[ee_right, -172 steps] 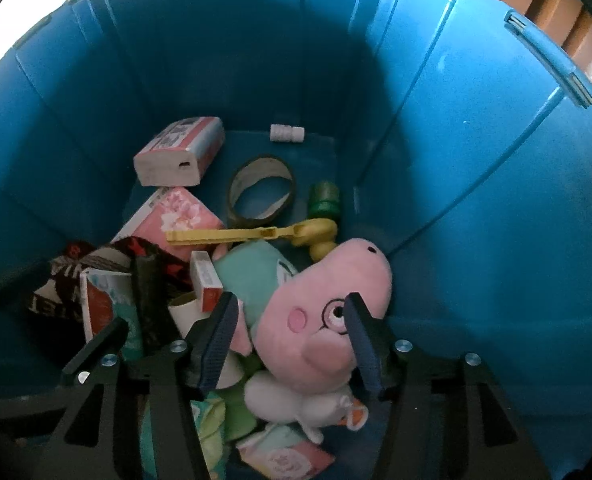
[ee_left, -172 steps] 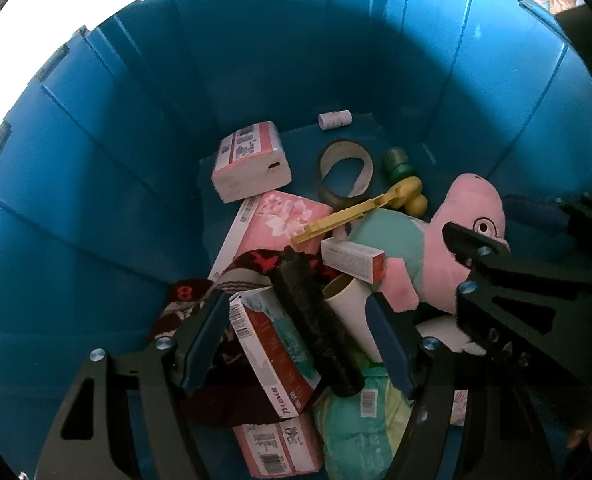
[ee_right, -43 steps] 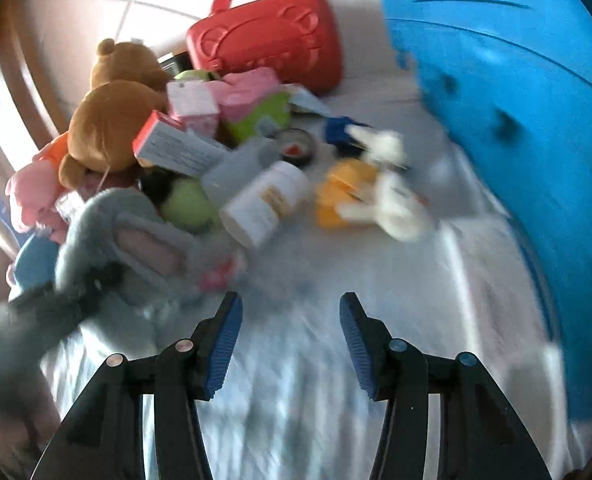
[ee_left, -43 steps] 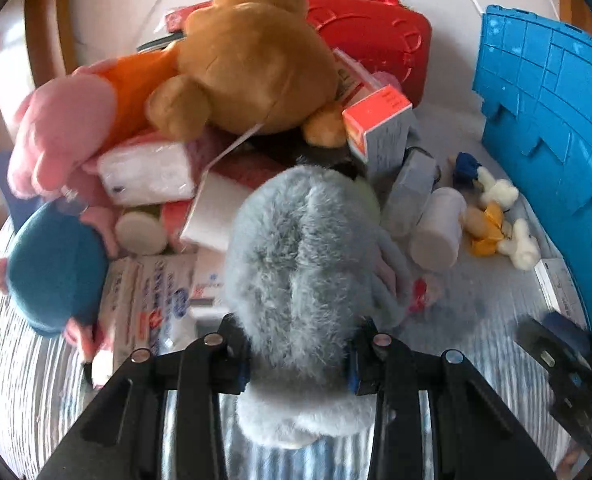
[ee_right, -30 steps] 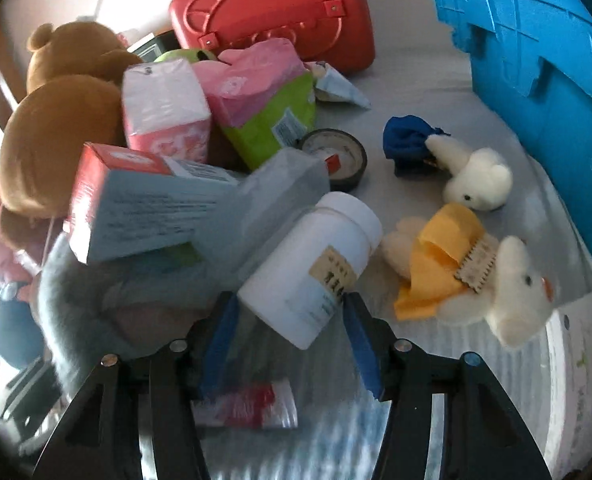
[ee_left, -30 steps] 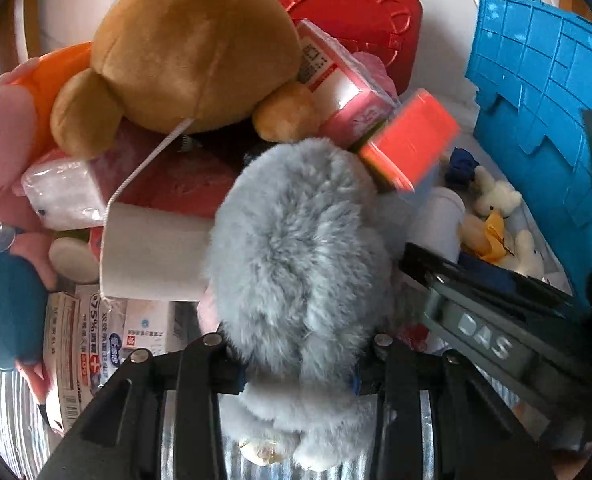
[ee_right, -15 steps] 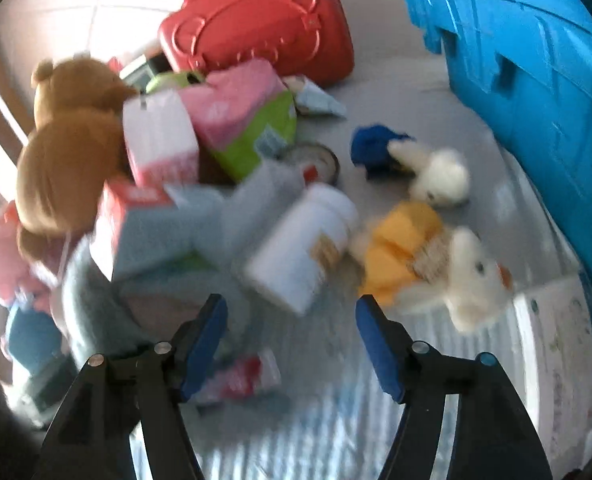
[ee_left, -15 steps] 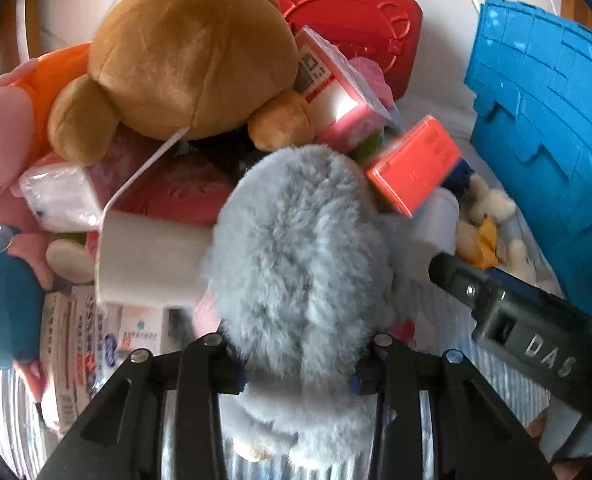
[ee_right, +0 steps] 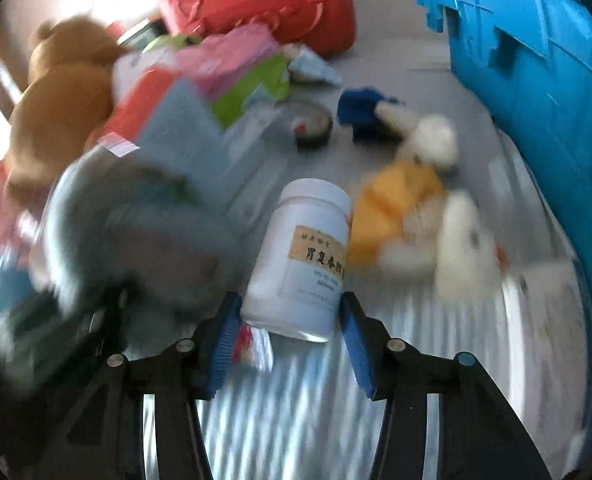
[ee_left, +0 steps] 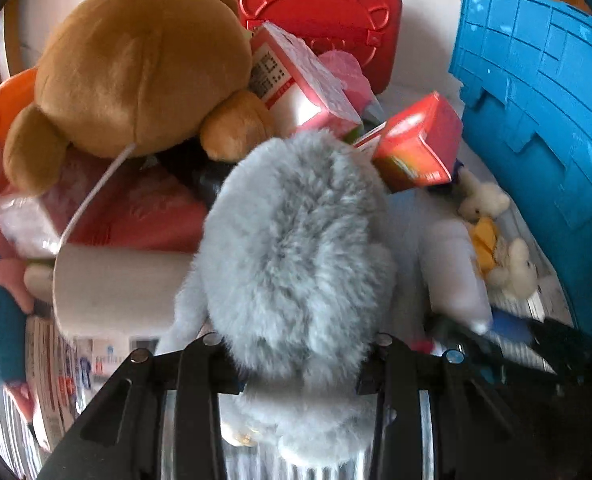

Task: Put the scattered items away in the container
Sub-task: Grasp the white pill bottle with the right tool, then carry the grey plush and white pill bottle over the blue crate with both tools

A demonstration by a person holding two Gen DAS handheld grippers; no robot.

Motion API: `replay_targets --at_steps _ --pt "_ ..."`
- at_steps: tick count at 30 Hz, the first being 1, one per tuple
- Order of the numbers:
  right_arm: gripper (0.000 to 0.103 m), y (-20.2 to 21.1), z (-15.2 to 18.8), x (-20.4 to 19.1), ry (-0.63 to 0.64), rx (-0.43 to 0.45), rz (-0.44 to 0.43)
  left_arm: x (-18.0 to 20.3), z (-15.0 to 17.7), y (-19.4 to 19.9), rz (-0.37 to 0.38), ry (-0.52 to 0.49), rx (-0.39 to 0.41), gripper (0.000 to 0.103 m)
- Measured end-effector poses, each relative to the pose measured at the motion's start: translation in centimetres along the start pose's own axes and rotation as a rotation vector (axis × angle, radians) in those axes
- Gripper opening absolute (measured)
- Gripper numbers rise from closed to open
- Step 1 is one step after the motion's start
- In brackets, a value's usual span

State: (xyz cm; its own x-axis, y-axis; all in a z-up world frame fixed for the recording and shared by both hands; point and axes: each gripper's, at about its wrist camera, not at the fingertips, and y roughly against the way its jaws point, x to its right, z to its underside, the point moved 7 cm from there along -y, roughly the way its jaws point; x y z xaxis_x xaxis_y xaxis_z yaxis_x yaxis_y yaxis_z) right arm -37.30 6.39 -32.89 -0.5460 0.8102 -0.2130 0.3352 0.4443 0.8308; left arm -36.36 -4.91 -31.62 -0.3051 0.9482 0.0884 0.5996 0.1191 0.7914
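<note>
Two grippers busy here. The left gripper (ee_left: pixel 296 364) has its fingers pinching a fluffy grey plush (ee_left: pixel 296 240), which sits dead centre in the left wrist view, with a brown teddy bear (ee_left: pixel 136 68) at 10 o'clock, a red case (ee_left: pixel 315 8) at 12 and the blue container (ee_left: pixel 543 128) out at 3. The right gripper (ee_right: pixel 290 344) has its fingers (ee_right: pixel 357 344) spread either side of a white bottle (ee_right: pixel 301 256), lying between them at 12 o'clock; can't tell if they touch it. A yellow-and-white plush (ee_right: pixel 411 216) lies just beside the bottle at 1 o'clock.
</note>
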Motion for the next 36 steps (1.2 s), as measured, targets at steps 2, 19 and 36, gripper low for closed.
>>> replay_targets --at_steps 2,19,36 --pt "0.05 0.9 1.7 0.0 0.032 -0.031 0.005 0.3 1.3 0.3 0.01 -0.003 -0.027 0.034" --pt "0.046 5.3 1.6 -1.0 0.101 0.061 0.013 0.8 2.5 7.1 -0.061 0.013 0.049 0.033" --pt "0.046 24.7 -5.3 -10.8 0.213 0.412 0.033 -1.1 -5.9 24.5 -0.021 -0.019 0.369 0.033"
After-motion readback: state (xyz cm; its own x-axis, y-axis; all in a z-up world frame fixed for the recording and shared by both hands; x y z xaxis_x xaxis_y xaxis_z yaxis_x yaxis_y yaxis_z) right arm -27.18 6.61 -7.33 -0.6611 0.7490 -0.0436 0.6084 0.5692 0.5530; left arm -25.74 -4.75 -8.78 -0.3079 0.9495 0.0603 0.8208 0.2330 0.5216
